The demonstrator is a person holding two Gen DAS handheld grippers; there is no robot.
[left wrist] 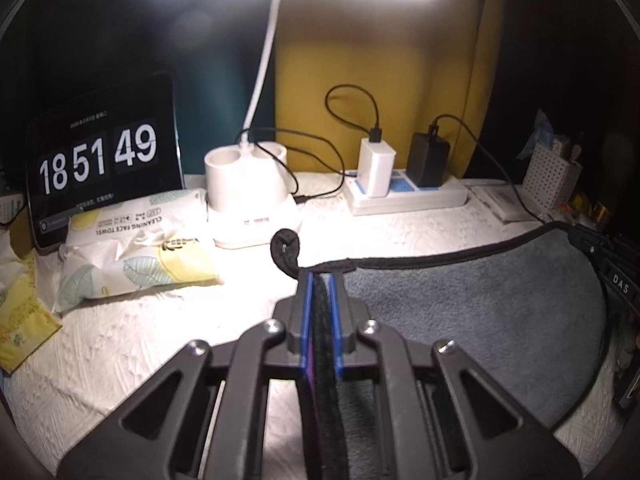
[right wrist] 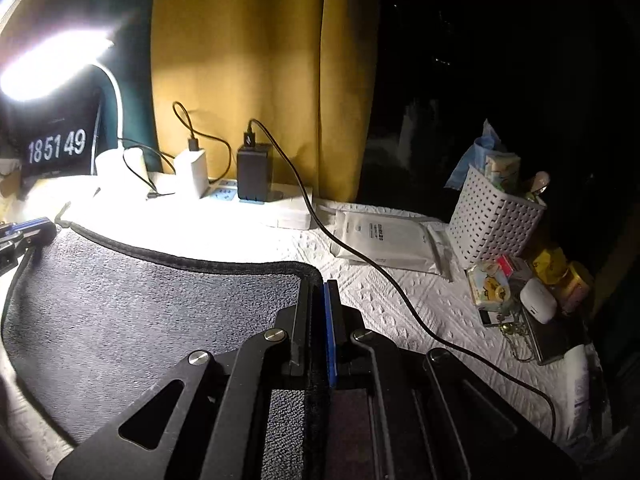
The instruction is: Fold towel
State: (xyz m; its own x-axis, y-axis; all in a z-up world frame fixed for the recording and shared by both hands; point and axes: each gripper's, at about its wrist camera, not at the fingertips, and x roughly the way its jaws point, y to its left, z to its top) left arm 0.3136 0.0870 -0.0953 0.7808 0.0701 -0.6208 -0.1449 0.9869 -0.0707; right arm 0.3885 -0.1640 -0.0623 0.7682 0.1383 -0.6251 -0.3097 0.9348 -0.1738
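Both tools pinch the towel by its black-bound far edge, one corner each
- Left tool (left wrist: 322,280): blue pads clenched on the hem at the left corner; a curl of black binding sticks up just past the tips
- Right tool (right wrist: 320,286): closed on the right corner, hem caught between the pads
- Towel (left wrist: 472,320): grey, dark trim, spread out between the two tools over the white-covered bench (left wrist: 120,340); far edge drawn taut in a line from tool to tool; whether that edge is lifted or resting cannot be told

Progress, as judged: early. Corners gripped, no fold visible; the sheet looks single-layer where it shows. Left to do: carry the held edge across to the opposite edge, lay it down, release, likely repeat

Edges and room:
- Behind the far edge: lamp base (left wrist: 252,196), power strip (left wrist: 404,196) with two chargers and loose black cables
- Left: wipes pack (left wrist: 132,248) near the left corner, clock screen (left wrist: 100,160) behind it
- Right: cable (right wrist: 380,276) trails over the bench just beside the right tool; white basket (right wrist: 492,216) and small clutter further off
- Open room looks best toward the near side; snag risk is the cable
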